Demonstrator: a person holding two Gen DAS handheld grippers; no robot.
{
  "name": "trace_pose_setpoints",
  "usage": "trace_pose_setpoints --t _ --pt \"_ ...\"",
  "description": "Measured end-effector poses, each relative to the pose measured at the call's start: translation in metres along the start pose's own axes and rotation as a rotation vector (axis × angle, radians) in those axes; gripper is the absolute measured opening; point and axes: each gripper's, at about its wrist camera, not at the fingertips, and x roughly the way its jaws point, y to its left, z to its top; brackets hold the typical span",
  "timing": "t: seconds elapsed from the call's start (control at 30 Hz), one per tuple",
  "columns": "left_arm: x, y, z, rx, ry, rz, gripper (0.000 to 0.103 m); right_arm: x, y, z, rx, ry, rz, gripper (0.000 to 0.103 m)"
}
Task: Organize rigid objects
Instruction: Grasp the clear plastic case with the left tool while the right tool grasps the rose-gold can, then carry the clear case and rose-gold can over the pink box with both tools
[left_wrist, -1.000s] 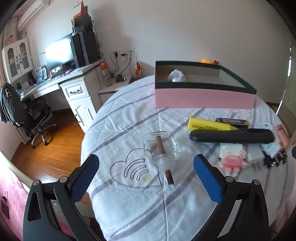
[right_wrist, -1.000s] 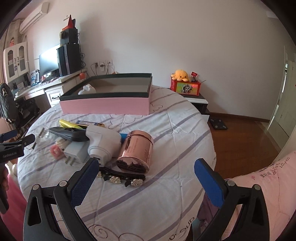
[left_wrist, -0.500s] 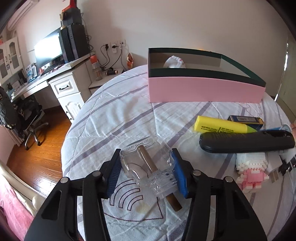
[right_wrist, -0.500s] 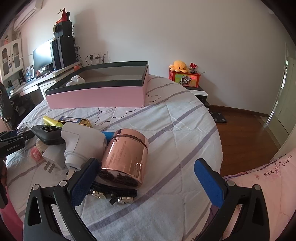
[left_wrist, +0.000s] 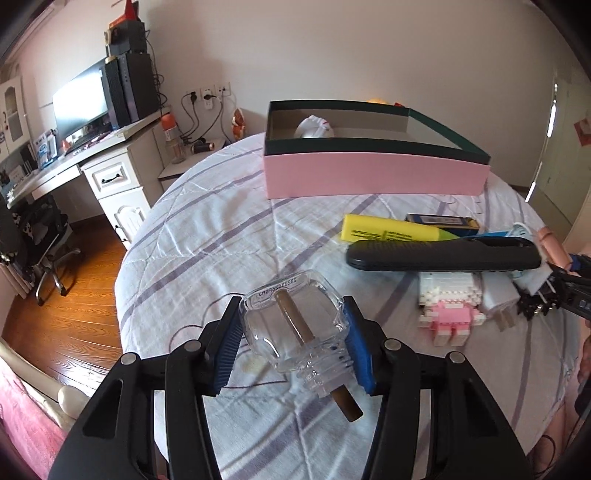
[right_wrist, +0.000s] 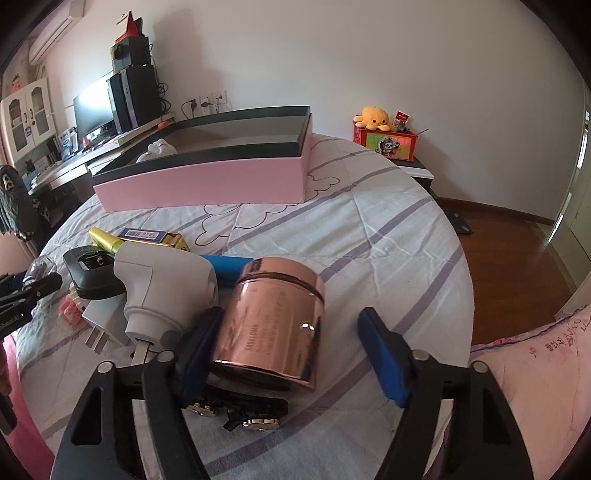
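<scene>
My left gripper (left_wrist: 291, 349) is shut on a clear glass bottle (left_wrist: 295, 326) with a brown stick through its neck, held above the bed cover. A pink box with a dark green rim (left_wrist: 373, 177) stands at the back with a white object (left_wrist: 314, 127) inside. My right gripper (right_wrist: 291, 349) is open around a rose-gold jar (right_wrist: 273, 321) lying on its side; its left pad is close to the jar and the right pad stands apart.
On the round bed (left_wrist: 221, 229) lie a yellow highlighter (left_wrist: 388, 230), a blue-gold box (left_wrist: 439, 220), a black case (left_wrist: 443, 254), a pink-white brick figure (left_wrist: 452, 310), a white plug (right_wrist: 107, 314), a grey-white device (right_wrist: 162, 291) and a black studded strap (right_wrist: 240, 410). A desk (left_wrist: 92, 166) stands left.
My left gripper closed on the glass bottle and lifted it off the cover. My right gripper moved forward and narrowed around the rose-gold jar.
</scene>
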Motion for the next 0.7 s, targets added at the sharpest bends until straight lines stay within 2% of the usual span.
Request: trace_pose_setpoints --t 0.03,0.07,0.4,0.7 --pt "-0.002 -0.001 0.0 0.003 -0.004 -0.001 0.053 0.0 0.0 0.0 0.001 -0.004 0.004 0.051" --pt "-0.004 -0.003 0.001 0.008 -0.006 -0.001 0.053 0.0 0.0 0.0 -0.001 -0.006 0.006 0.047" --pt "-0.027 -0.016 0.013 0.035 -0.054 -0.031 0.053 -0.022 -0.002 0.007 -0.001 -0.056 0.025 0.047" --pt "-0.058 -0.031 0.037 0.059 -0.14 -0.062 0.053 -0.059 0.013 0.035 -0.052 -0.16 0.053 0.047"
